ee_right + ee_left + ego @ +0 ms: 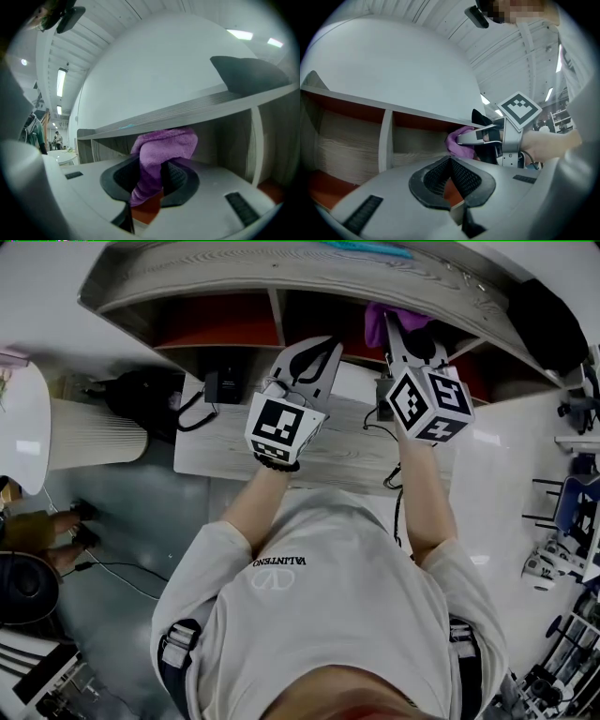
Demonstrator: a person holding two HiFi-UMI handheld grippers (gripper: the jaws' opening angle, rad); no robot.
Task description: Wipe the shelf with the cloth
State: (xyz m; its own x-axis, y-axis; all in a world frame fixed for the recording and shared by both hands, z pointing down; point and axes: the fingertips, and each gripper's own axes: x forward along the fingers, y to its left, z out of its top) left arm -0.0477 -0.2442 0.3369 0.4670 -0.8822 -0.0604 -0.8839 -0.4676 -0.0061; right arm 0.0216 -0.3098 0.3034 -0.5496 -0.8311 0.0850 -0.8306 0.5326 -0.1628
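At the shelf opening, right tongs clamp the cloth.

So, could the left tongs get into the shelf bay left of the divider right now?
Probably yes. The left tongs are shut and empty outside the shelf, and that bay looks open with nothing in its mouth. The right tongs, shut on the purple cloth, are on the divider's other side.

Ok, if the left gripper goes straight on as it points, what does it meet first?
Most likely the shelf's wooden back wall, in the compartment right of the divider. The left gripper aims into that opening, just left of the purple cloth; nothing nearer shows, though depth is unclear.
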